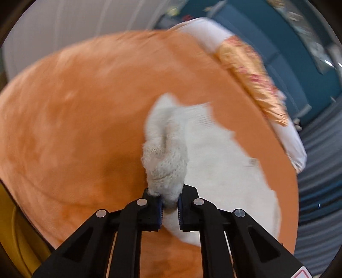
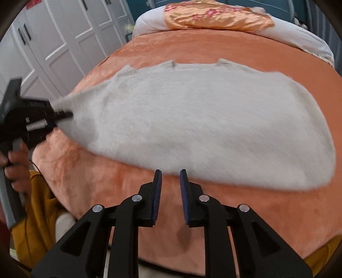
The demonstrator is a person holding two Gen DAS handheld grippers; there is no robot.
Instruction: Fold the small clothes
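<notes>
A white knitted sweater (image 2: 192,124) lies spread on an orange bed cover (image 2: 277,213). In the left wrist view a bunched corner of the sweater (image 1: 164,162) rises from the cover, and my left gripper (image 1: 170,205) is shut on it between its blue pads. The right wrist view shows that same left gripper (image 2: 64,115) at the left edge, pulling the sweater's corner up and sideways. My right gripper (image 2: 170,177) hovers just before the sweater's near edge, its jaws a little apart with nothing between them.
Pillows, one white (image 2: 299,36) and one with an orange floral cover (image 2: 213,19), lie at the bed's far end. White wardrobe doors (image 2: 64,32) stand to the left. A hand and a mustard sleeve (image 2: 38,203) are at the lower left.
</notes>
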